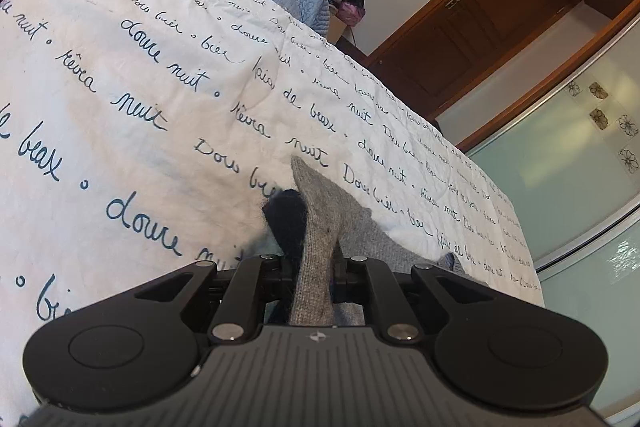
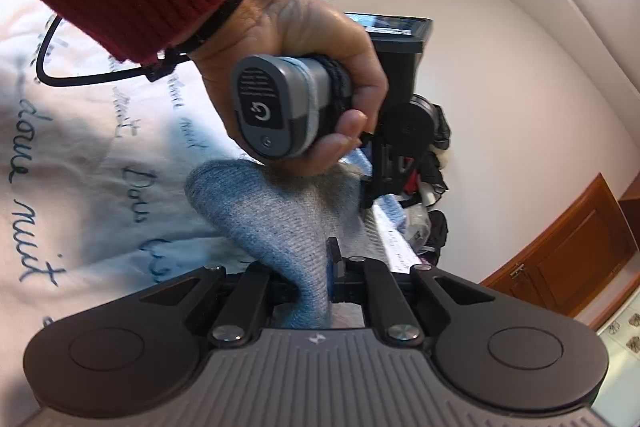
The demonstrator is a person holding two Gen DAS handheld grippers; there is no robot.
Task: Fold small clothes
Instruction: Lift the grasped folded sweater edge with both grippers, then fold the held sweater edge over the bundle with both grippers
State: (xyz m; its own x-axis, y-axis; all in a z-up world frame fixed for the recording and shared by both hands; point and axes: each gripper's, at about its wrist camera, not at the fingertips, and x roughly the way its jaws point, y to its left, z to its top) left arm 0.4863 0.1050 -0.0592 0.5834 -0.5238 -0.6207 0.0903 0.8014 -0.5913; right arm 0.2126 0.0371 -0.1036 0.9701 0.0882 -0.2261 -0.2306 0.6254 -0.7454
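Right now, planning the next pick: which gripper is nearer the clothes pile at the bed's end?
Left. The left gripper is ahead of the right gripper, toward the clothes pile; both are shut on the grey garment.

Both wrist views close over the printed bedsheet (image 1: 120, 75), sharing it and the grey sock (image 1: 320, 219).

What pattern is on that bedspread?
White bedspread with dark blue handwritten script; clearest in the left wrist view.
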